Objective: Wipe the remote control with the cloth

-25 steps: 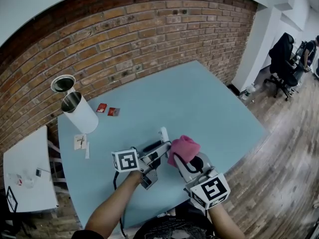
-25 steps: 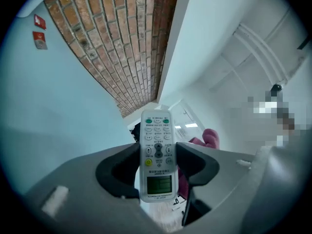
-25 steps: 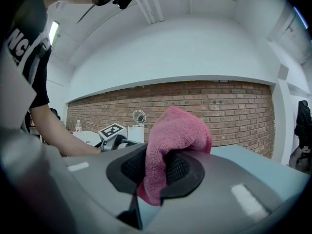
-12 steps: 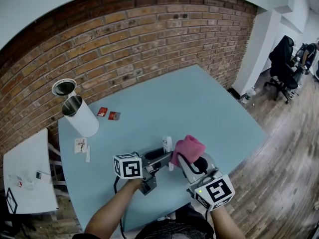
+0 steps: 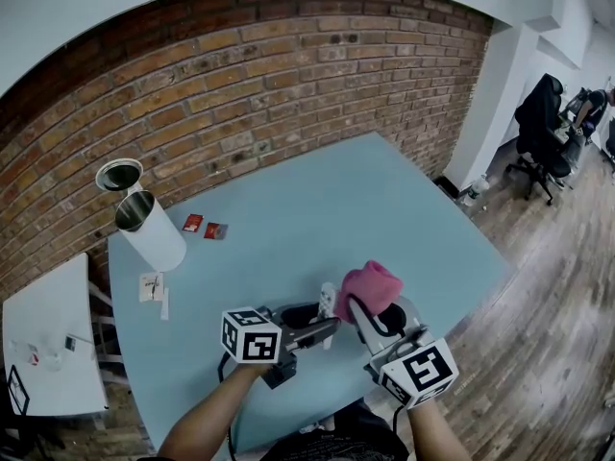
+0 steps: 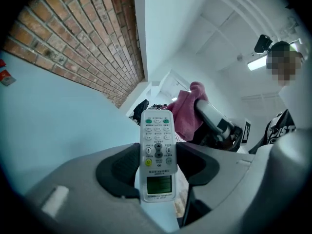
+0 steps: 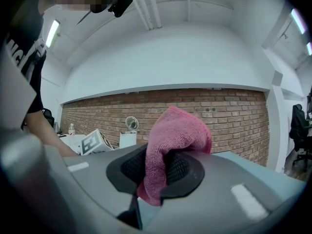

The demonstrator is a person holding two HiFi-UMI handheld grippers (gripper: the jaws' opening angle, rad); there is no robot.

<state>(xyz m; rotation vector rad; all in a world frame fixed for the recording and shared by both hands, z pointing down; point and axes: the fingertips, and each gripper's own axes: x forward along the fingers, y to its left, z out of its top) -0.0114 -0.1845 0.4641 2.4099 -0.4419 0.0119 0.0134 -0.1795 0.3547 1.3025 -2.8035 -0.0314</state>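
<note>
My left gripper (image 6: 157, 156) clamps the remote control (image 6: 157, 130) by its lower half, buttons facing its camera, in the air over the near edge of the tabletop (image 5: 288, 209). My right gripper (image 7: 161, 164) is closed on the pink cloth (image 7: 178, 128), which bunches out above the jaws. The cloth sits just beside the remote's far end; whether they touch I cannot quite tell. Wiping looks barely begun, with most of the remote's face left to do.

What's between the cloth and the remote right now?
Nothing: the head view shows the cloth right beside the remote, no object between them. The left gripper view agrees. Whether they touch is unclear.
</note>
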